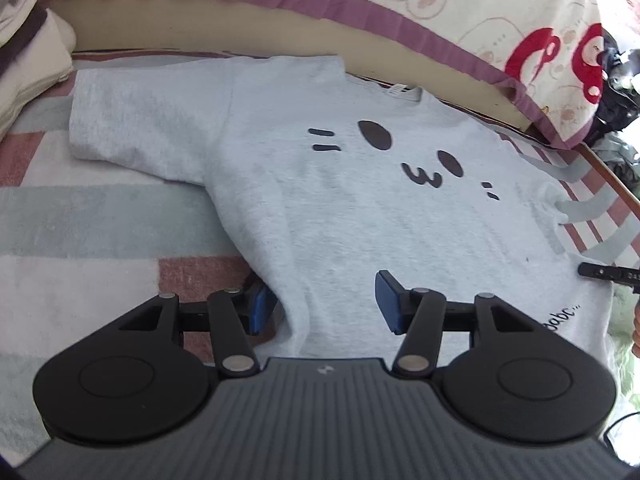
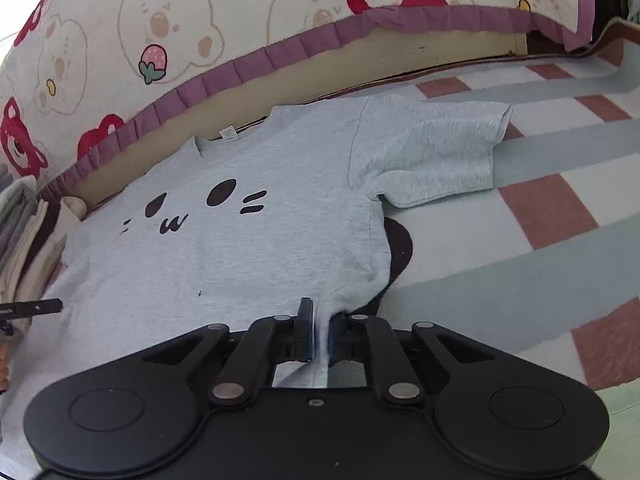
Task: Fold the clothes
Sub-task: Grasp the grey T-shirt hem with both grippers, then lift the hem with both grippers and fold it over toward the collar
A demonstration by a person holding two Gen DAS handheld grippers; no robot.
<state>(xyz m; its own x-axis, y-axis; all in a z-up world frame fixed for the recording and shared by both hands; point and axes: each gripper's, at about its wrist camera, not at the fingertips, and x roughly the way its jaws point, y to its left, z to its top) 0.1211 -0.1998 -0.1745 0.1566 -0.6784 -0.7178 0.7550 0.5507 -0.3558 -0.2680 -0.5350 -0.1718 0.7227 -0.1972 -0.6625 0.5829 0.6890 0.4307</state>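
A light grey T-shirt (image 1: 320,208) with a black cat face print lies flat, face up, on a striped blanket; it also shows in the right wrist view (image 2: 240,248). My left gripper (image 1: 324,308) is open, its blue pads either side of the shirt's lower left hem edge, the left pad partly under the cloth. My right gripper (image 2: 319,334) is shut on the shirt's lower right hem corner, which bunches up between the pads. The right gripper's tip (image 1: 608,272) shows at the right edge of the left view.
The blanket (image 2: 520,240) has pink, white and grey-blue stripes. A bear-print quilt with purple trim (image 2: 200,40) runs along the back. A stack of folded clothes (image 2: 24,232) sits at the left. A dark patch (image 2: 400,248) lies under the shirt's right side.
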